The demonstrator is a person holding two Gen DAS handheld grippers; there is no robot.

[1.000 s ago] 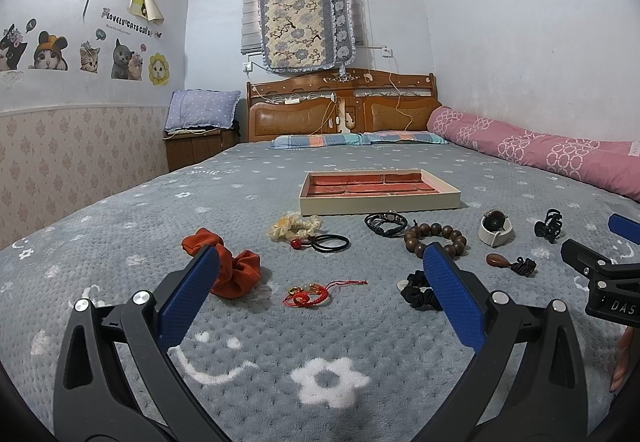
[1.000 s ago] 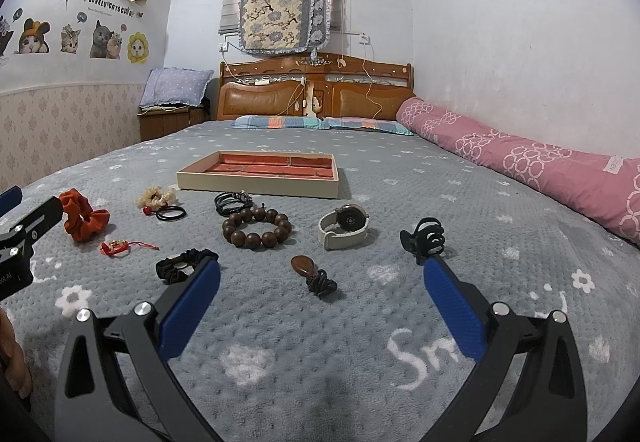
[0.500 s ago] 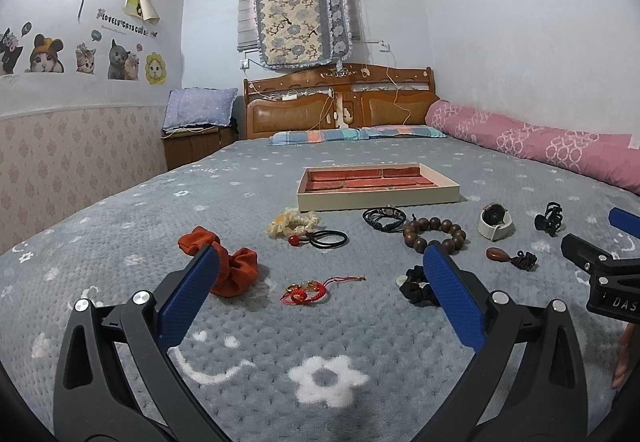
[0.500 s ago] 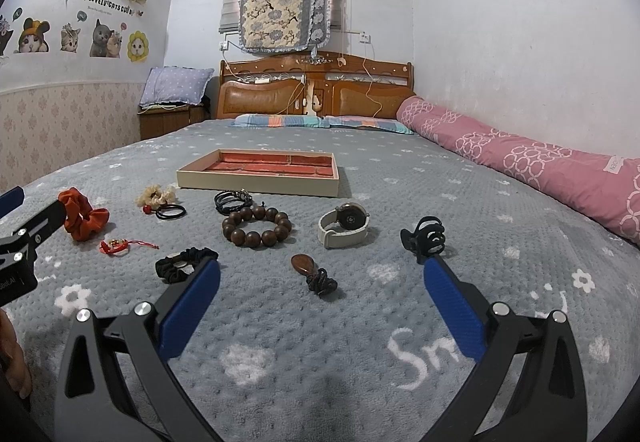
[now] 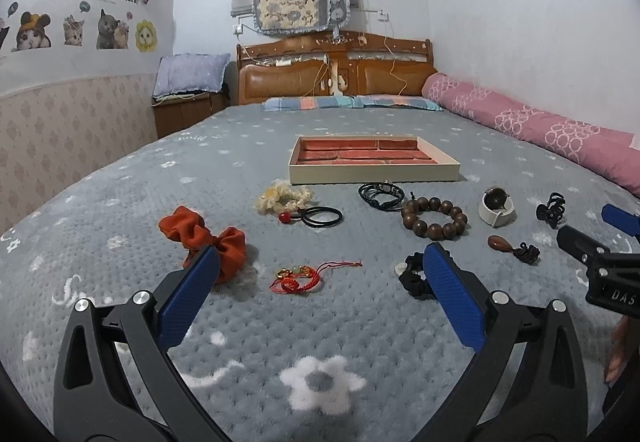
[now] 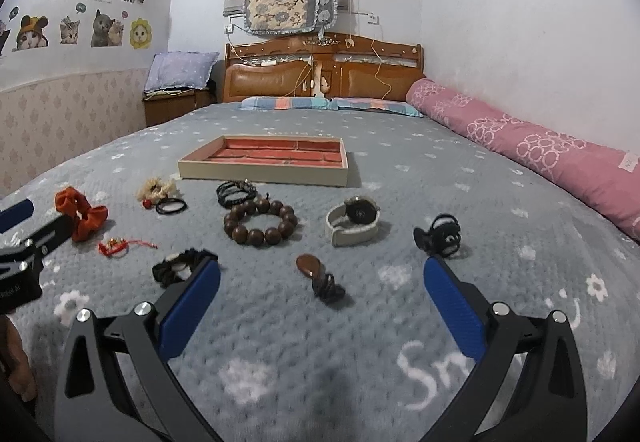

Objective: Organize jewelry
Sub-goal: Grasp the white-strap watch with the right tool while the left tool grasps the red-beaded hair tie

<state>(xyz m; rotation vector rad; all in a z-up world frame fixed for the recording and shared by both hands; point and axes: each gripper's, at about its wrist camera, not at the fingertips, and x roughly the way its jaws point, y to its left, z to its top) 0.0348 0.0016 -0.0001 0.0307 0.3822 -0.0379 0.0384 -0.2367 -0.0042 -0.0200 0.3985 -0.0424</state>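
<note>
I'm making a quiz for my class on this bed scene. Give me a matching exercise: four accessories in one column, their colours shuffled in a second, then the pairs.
Things:
1. fabric scrunchie with a bow
2. round-bead wooden bracelet
3. plastic claw hair clip
4. watch strap

Colours:
A. black
B. off-white
C. orange
D. dark brown

Pairs: 1-C, 2-D, 3-A, 4-B
</note>
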